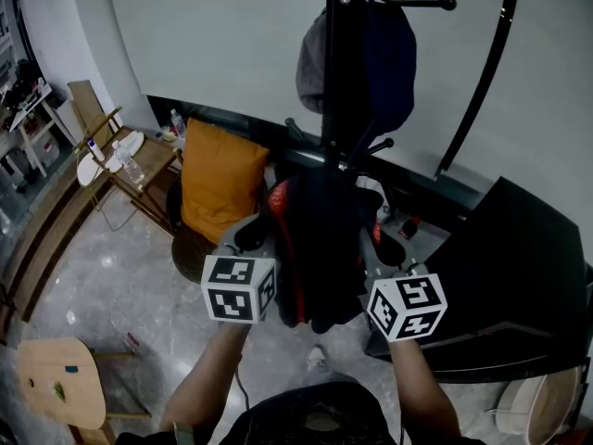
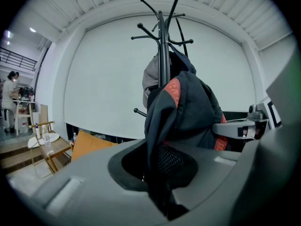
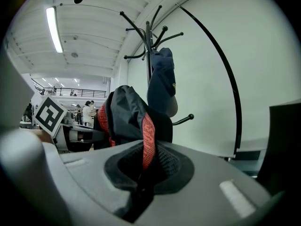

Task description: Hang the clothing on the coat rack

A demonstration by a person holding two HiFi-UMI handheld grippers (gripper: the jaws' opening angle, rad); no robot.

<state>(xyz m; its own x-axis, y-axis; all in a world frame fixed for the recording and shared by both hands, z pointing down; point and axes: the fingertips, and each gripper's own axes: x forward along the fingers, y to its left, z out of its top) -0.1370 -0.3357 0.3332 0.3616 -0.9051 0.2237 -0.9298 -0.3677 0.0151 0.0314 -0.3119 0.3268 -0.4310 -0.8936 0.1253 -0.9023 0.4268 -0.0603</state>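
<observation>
Where the jacket is: the dark jacket [image 1: 315, 248] with red-orange trim hangs in the air between both grippers, just in front of the coat rack [image 1: 339, 82] pole. I cannot tell if it touches a peg.
Left gripper [image 1: 252, 241]: jaws pressed together on a fold of dark fabric.
Right gripper [image 1: 387, 253]: jaws pinching a fold beside the red-orange tape.
Why two pinches: probably to keep the limp cloth spread, so that a collar or hood can be offered to a peg instead of sagging into one lump.
Jacket's axis: bunched; a hump rises above the jaws toward the rack and the rest droops below, so its long axis is roughly upright, alongside the pole.
Rack: a dark cap [image 1: 371, 54] hangs high up; the lower peg [image 1: 382, 144] nearest the jacket looks bare.
</observation>
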